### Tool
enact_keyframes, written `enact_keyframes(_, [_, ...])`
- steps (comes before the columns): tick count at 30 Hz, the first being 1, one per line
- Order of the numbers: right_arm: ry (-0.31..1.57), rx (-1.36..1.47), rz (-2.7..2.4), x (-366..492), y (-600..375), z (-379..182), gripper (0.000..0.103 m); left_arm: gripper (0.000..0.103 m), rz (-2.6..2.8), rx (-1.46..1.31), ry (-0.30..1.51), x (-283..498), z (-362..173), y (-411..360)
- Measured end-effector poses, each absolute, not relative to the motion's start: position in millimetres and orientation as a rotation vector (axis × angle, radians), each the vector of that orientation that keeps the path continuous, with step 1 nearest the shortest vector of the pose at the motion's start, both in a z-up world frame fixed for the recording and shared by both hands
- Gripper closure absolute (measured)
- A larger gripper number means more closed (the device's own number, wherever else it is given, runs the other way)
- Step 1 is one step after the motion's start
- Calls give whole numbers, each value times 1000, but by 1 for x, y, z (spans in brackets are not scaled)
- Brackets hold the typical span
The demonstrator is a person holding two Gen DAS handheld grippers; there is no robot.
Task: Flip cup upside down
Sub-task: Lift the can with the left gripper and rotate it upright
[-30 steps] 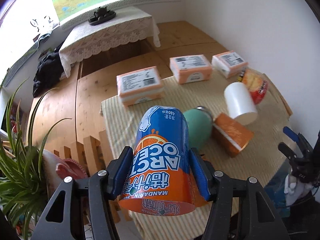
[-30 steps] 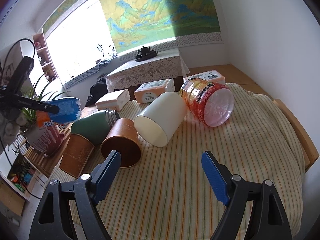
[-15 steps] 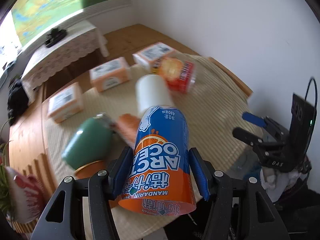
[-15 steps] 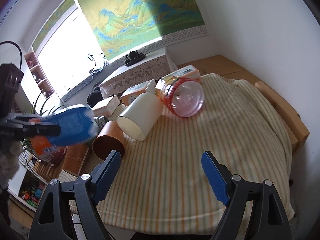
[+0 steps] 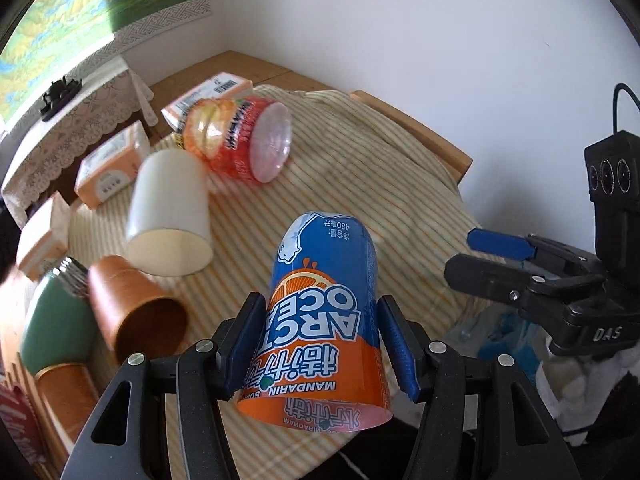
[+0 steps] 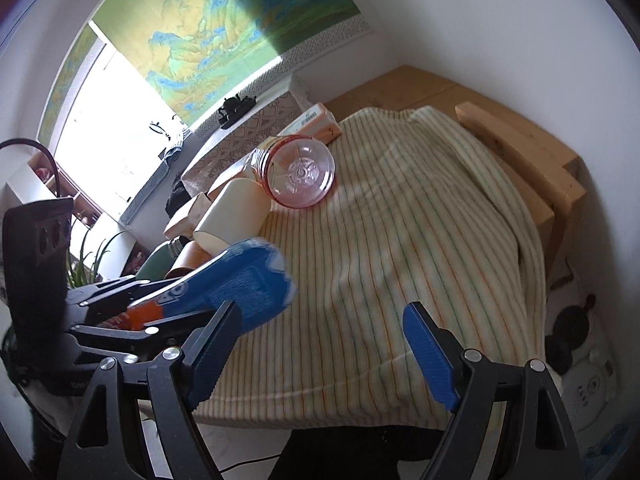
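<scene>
Left tool point(image 5: 322, 350) with cup point(image 5: 326, 320), now nearer striped cloth point(image 5: 360, 184).

This is a room in a home. A big landscape painting point(image 6: 248, 36) hangs on the wall by a bright window point(image 6: 108, 136). A lace cloth point(image 5: 68, 120) covers a side table, a green plant point(image 6: 86, 256) grows nearby, and a striped cloth point(image 6: 400, 260) covers the surface.

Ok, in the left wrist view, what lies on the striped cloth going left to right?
Green flask → brown cup → white cup → red-labelled clear jar → blue-and-orange cup held in the left gripper.
</scene>
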State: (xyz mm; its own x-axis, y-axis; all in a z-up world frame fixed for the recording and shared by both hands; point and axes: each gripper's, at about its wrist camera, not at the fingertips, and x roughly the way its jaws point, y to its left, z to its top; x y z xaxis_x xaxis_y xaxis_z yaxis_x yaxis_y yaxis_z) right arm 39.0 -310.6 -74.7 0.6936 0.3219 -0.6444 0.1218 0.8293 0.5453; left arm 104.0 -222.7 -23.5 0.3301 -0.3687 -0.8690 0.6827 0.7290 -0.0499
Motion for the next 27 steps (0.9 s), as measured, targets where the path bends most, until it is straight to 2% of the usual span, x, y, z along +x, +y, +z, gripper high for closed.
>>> enact_keyframes(12, [962, 717, 181, 66, -295, -86, 23, 37, -721, 297, 1056, 98, -40, -206])
enact_keyframes(17, [1029, 788, 210, 74, -286, -95, 23, 23, -734, 259, 1050, 95, -39, -193])
enact_keyframes(27, [1113, 793, 222, 98, -258, -103, 23, 23, -751, 199, 1062, 98, -39, -169])
